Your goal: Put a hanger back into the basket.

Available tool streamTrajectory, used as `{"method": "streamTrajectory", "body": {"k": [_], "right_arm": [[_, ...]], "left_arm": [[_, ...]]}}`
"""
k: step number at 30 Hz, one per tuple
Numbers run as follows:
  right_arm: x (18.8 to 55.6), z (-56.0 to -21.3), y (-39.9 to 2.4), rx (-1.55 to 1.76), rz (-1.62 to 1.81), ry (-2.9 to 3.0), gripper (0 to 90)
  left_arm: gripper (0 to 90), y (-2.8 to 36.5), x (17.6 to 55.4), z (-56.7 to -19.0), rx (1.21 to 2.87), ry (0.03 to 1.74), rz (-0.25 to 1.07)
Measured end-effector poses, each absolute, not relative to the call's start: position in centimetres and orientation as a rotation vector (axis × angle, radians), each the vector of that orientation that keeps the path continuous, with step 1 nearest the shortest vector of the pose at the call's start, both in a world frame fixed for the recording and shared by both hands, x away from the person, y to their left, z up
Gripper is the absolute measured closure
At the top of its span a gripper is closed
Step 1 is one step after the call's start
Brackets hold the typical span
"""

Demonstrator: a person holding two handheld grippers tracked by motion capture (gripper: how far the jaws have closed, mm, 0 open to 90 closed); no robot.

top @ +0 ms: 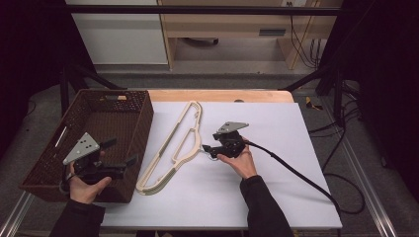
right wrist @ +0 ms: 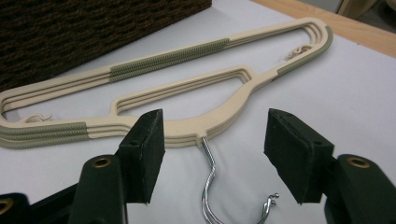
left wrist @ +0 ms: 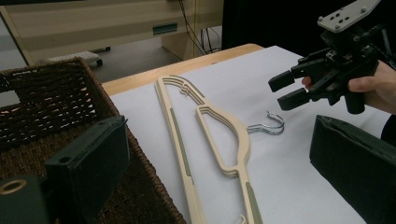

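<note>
A: Where are the coat hangers (top: 174, 148)?

B: A stack of cream plastic hangers lies flat on the white table (top: 257, 197), running at a slant from far centre toward the near left. From the right gripper view it looks like 3 stacked layers with grey-green ribbed grips. A brown woven basket (top: 141, 123) stands just beside them on the left. Their metal hook (right wrist: 210, 182) points right, toward the right gripper.

A: What is the right gripper (top: 207, 148) doing?

B: A hand (top: 242, 160) holds it low over the table, pointing left at the hook. Its 2 black jaws stand apart, 1 on each side of the hook, with the wire between them. The pads (right wrist: 149, 149) press on nothing, and I see a gap on both sides.

A: And the left gripper (top: 121, 158)?

B: The left hand (top: 86, 185) holds it above the near end of the basket. Its jaws are spread wide with nothing between them, pointing right toward the hangers.

A: Anything else?

B: A black cable (top: 296, 173) trails right from the right gripper across the table.
</note>
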State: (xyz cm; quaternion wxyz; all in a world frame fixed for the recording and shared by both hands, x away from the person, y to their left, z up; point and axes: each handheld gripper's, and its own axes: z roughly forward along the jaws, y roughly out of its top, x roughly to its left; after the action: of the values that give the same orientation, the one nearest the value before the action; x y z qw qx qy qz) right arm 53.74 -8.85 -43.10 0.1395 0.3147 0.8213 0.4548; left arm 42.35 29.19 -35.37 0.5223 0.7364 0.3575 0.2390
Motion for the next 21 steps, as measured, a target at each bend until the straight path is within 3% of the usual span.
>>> {"method": "streamTrajectory", "body": {"k": [21], "right_arm": [[55.7, -46.4, -6.6, 0.911, 1.200, 2.494, 68.2]], "left_arm": [[4.8, 28.8, 42.3, -35.4, 1.774, 0.848, 0.570]]}}
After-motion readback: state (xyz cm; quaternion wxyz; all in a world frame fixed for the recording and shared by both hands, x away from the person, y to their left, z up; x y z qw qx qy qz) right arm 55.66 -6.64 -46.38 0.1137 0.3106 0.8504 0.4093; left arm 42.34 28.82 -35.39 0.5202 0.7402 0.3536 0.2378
